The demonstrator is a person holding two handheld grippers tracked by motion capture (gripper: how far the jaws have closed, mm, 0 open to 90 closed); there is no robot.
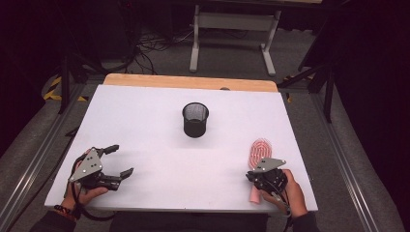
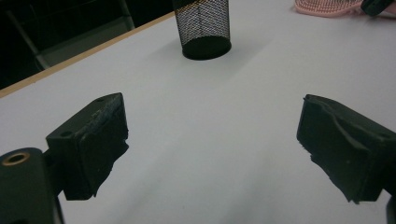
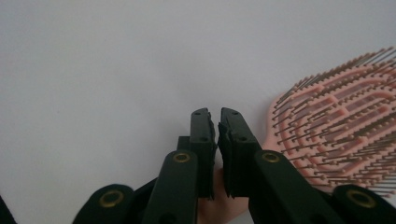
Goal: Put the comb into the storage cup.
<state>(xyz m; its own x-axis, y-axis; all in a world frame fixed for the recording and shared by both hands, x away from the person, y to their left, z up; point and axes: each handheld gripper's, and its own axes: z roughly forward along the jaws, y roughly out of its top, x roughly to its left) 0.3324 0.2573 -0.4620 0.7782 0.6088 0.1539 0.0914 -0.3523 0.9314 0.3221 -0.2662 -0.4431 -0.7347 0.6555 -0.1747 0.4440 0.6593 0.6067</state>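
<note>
pink hairbrush [image 1: 259, 151] lies bristles-up near the table's [image 1: 145, 125] right edge; right gripper [image 1: 252, 176] hovers over its handle, jaws nearly together, nothing pinched. black mesh cup [image 1: 195, 119] stands mid-table, well apart. left gripper [image 1: 119, 160] spread wide.

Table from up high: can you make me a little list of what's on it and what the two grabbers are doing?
Table: white top, wooden far edge
Cup: black mesh, upright, middle
Hairbrush: pink, bristles up, right side
Left gripper: open, holding nothing
Right gripper: jaws nearly together, over the hairbrush handle
</note>
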